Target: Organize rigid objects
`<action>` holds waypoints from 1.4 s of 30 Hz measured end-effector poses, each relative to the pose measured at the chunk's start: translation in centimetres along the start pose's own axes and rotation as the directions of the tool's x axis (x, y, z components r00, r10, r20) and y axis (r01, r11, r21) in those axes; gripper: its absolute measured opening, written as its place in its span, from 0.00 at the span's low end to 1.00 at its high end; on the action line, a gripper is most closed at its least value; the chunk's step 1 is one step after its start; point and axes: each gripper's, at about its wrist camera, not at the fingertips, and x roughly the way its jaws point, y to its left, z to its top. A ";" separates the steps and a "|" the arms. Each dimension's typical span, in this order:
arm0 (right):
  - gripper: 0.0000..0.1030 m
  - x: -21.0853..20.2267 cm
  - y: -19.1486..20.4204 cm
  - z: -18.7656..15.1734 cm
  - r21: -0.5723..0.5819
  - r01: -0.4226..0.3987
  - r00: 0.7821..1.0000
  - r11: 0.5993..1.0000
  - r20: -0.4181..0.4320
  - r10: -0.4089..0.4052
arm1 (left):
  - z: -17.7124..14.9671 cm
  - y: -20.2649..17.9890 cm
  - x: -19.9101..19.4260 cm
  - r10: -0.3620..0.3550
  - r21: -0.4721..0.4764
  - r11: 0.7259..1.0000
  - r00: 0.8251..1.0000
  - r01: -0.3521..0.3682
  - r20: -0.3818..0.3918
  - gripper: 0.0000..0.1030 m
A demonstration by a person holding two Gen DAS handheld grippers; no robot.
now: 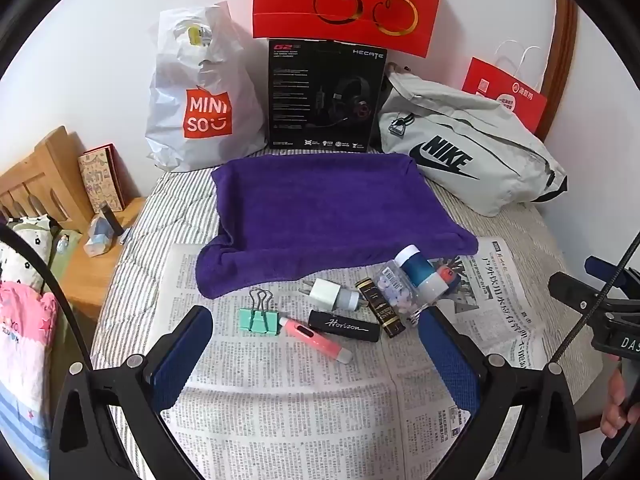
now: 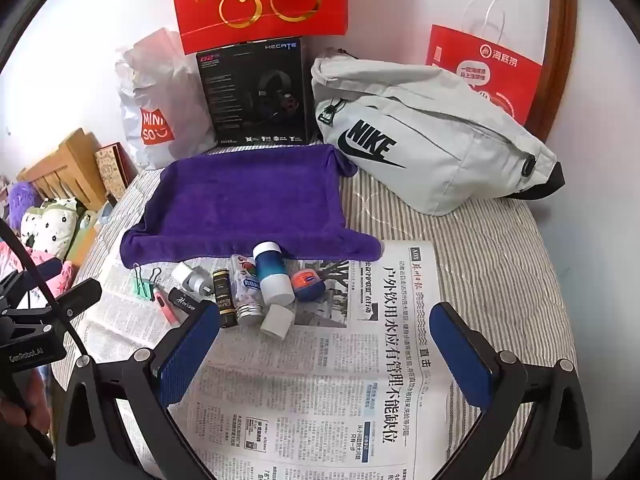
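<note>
Purple towelling is serving as my landmark: the towel [image 1: 320, 216] is lying over what looks like a tray, and I am judging it to be where the small things should go. Just in front of the towel's near edge, on the newspaper [image 1: 280, 400], the clutter is sitting in a row: a green binder clip [image 1: 259, 316], a pink tube [image 1: 316, 338], a black Horizon case [image 1: 345, 326], a white plug adapter [image 1: 332, 294], a dark gold-lettered tube [image 1: 380, 308], a clear bottle of tablets [image 1: 394, 286] and a blue-and-white bottle [image 1: 420, 272]. I am holding the left gripper [image 1: 316, 354] with its jaws wide apart and nothing between them, hovering in front of the row; the right gripper [image 2: 324, 350] is likewise spread and empty, further from the towel. To do this well, I am thinking of starting with the clip or the case, which stand apart, squaring the pads across the narrow sides, since the bottles near the towel's corner are touching and may roll.
</note>
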 end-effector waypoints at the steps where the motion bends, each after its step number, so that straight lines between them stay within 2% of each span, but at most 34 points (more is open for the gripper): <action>1: 1.00 0.1 0.0 0.0 -0.006 0.013 1.000 1.000 -0.010 -0.013 | 0.0 0.1 0.1 0.002 -0.001 1.000 1.000 -0.002 -0.005 1.00; 42: 1.00 -0.1 0.7 0.0 -0.014 0.010 1.000 1.000 -0.008 -0.010 | -0.6 0.4 0.4 0.018 0.008 1.000 1.000 -0.018 -0.020 1.00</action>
